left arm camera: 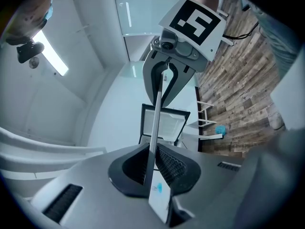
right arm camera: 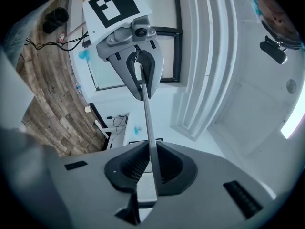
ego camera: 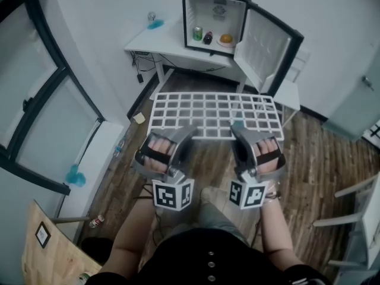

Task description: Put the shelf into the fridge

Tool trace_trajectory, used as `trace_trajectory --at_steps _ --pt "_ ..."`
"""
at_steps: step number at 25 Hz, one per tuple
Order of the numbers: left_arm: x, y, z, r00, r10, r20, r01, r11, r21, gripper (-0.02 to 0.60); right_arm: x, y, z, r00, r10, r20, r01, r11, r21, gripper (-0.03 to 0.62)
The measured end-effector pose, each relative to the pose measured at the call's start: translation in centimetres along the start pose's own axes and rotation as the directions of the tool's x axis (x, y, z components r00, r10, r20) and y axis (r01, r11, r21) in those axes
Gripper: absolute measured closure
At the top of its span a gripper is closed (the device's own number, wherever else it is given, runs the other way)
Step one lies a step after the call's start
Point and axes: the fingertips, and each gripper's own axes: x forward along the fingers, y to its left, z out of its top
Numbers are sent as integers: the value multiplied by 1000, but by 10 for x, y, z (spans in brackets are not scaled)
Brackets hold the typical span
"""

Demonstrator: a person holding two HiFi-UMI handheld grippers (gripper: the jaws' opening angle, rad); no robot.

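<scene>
Both grippers hold a white wire grid shelf [ego camera: 214, 113] flat in front of me by its near edge. My left gripper [ego camera: 185, 130] is shut on the near-left part of that edge, and my right gripper [ego camera: 238, 128] is shut on the near-right part. In the left gripper view the shelf [left arm camera: 156, 118] shows edge-on as a thin bar pinched in the left gripper [left arm camera: 153, 165]. The right gripper view has the shelf [right arm camera: 147, 123] clamped the same way in the right gripper [right arm camera: 150, 168]. The small black fridge [ego camera: 215, 19] stands open on a white table [ego camera: 157, 40] ahead.
The fridge door [ego camera: 264, 47] swings out to the right. On the fridge floor sit a green can [ego camera: 198, 33], a dark bottle [ego camera: 208, 38] and an orange item [ego camera: 226, 39]. A white chair [ego camera: 290, 94] stands right of the table. A window [ego camera: 41, 111] lines the left wall.
</scene>
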Motion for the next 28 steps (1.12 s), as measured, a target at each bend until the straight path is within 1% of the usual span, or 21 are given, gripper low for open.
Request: trace_trajectory --at_steps 3,7,15,20,24,28 --pt "26 -2 -15 1000 -10 -9 10 1000 -10 541 29 4 -9 1000 17 3 -17 1000 4 556" --pt "63 -9 -29 1000 -15 -15 15 1000 -7 541 65 12 -26 1000 21 10 -21 1000 1 556" --pt "159 0 -63 999 -23 -23 24 999 26 542 159 8 -67 1000 1 22 -2 1000 31 556" --pt "227 4 -77 1000 -21 -12 21 999 41 541 218 4 -104 1000 -1 16 0 999 37 556" --pt "242 -2 -83 1000 1 -5 -1 999 37 543 231 8 -111 1000 -15 10 15 1000 26 556" --pt "276 -7 -87 1000 -5 -10 5 999 35 541 258 11 -133 1000 -7 16 7 1000 28 556"
